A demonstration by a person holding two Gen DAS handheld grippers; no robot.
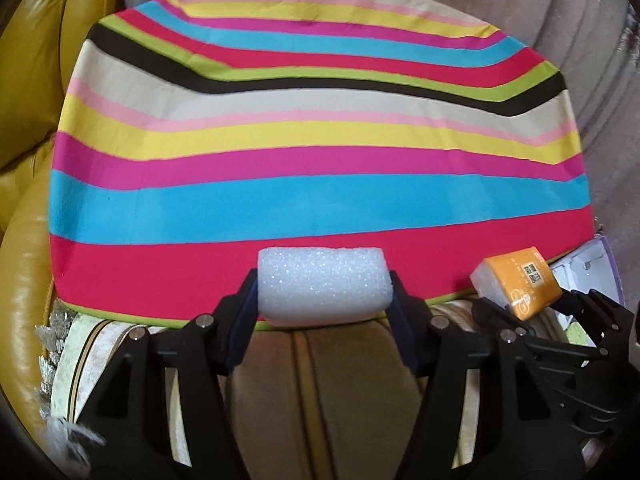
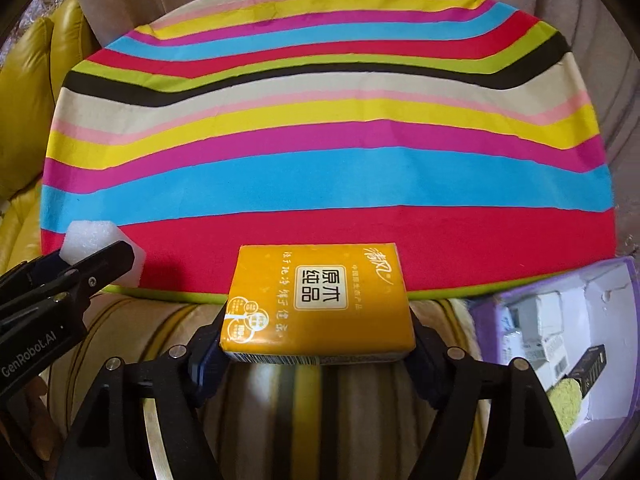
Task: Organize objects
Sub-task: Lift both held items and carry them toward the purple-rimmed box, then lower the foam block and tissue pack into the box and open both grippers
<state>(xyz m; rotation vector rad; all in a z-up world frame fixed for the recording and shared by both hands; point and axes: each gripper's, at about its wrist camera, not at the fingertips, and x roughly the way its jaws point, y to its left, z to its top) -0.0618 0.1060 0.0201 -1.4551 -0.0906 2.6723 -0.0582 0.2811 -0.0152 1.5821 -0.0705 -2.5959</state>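
Observation:
My left gripper (image 1: 323, 292) is shut on a white foam block (image 1: 322, 285), held above the near edge of a striped cushion (image 1: 312, 152). My right gripper (image 2: 318, 320) is shut on an orange tissue pack (image 2: 320, 304) with Chinese print, also held over the cushion's near edge (image 2: 320, 168). In the left wrist view the tissue pack (image 1: 516, 286) shows at the right. In the right wrist view the foam block (image 2: 90, 242) and the left gripper show at the left.
A purple-rimmed box (image 2: 560, 352) with small boxes and a green pad lies at the right, its corner also in the left wrist view (image 1: 592, 268). A yellow leather sofa (image 1: 28, 100) is at the left. Grey fabric (image 1: 580, 32) hangs behind. A striped beige surface (image 1: 332, 392) lies below.

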